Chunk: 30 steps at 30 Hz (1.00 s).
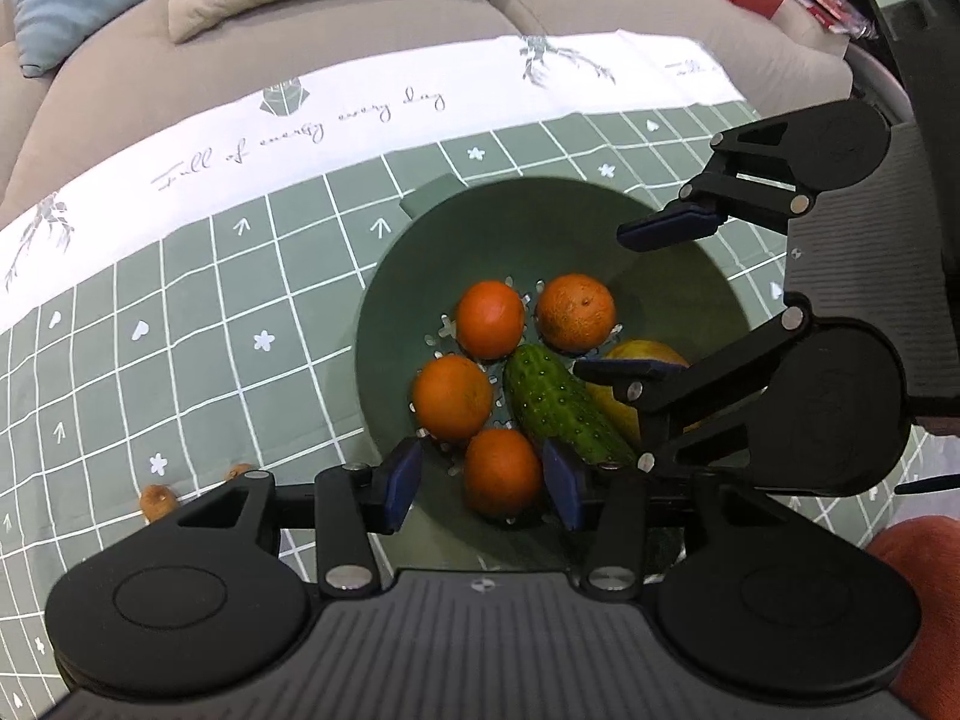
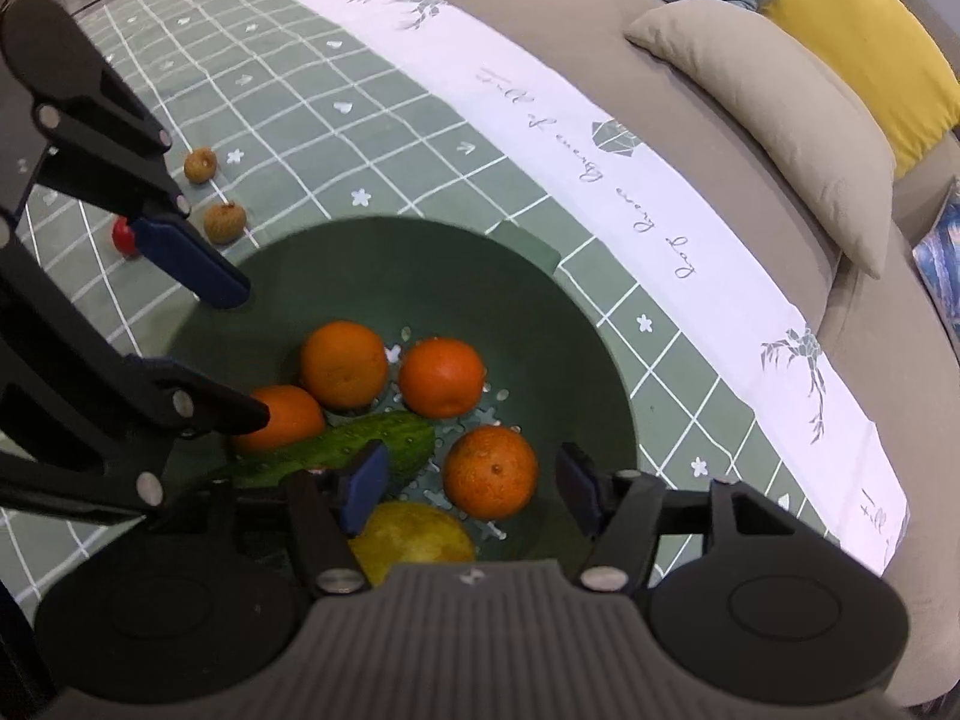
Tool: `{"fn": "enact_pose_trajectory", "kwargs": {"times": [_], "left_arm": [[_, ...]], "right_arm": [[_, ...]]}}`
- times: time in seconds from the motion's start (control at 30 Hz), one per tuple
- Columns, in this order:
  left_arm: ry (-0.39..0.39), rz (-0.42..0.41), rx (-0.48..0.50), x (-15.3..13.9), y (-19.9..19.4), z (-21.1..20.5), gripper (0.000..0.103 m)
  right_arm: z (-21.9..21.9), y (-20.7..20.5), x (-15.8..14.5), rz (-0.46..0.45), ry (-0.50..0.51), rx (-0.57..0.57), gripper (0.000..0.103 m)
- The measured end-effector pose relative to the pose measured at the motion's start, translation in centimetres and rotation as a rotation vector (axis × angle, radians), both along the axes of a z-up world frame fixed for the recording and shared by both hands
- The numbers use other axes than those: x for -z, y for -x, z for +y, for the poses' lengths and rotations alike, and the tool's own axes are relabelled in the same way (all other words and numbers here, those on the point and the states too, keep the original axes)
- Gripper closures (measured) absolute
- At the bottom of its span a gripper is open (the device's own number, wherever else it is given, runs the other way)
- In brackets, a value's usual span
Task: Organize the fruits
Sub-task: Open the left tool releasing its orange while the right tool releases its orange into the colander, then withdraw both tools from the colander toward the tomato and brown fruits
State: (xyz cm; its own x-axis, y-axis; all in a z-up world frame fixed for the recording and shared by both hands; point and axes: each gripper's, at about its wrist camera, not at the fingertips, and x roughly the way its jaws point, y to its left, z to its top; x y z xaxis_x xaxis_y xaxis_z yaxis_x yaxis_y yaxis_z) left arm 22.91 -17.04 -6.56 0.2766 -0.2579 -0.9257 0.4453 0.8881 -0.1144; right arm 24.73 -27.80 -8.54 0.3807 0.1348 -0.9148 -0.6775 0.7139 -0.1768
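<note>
A green colander bowl [image 1: 678, 276] [image 2: 576, 360] holds several oranges [image 1: 489, 319] [image 2: 441, 385], a green cucumber [image 1: 558, 405] [image 2: 360, 441] and a yellow fruit [image 1: 654, 354] [image 2: 414, 540]. My left gripper [image 1: 489, 483] is open, its pads either side of the nearest orange [image 1: 503, 471] without closing on it. My right gripper [image 2: 474, 489] is open and empty over the bowl, an orange [image 2: 491, 471] below it. Each gripper shows in the other's view, the right gripper [image 1: 630, 294] and the left gripper [image 2: 240, 354].
The bowl sits on a green checked tablecloth [image 1: 180, 312] [image 2: 336, 138]. Two small brown fruits [image 2: 223, 222] [image 1: 157, 501] and a small red one [image 2: 123, 235] lie on the cloth left of the bowl. A beige sofa with cushions [image 2: 774, 120] lies beyond.
</note>
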Motion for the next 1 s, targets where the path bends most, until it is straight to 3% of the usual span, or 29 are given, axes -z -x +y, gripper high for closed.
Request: {"fn": "enact_pose_trajectory", "kwargs": {"times": [0.3, 0.53, 1.0], "left_arm": [[0.010, -0.106, -0.007, -2.8, 2.9, 3.4, 0.046], [-0.007, -0.210, -0.035, -4.1, 5.6, 6.9, 0.046], [0.004, -0.293, -0.237, -4.0, 9.1, 15.1, 0.046]], "right_arm": [[0.8, 2.2, -2.6, -0.006, -0.104, 0.195, 0.035], [3.1, 5.6, -4.3, -0.024, -0.247, 0.329, 0.031], [9.5, 11.2, -4.6, -0.152, -0.372, 0.495, 0.030]]}}
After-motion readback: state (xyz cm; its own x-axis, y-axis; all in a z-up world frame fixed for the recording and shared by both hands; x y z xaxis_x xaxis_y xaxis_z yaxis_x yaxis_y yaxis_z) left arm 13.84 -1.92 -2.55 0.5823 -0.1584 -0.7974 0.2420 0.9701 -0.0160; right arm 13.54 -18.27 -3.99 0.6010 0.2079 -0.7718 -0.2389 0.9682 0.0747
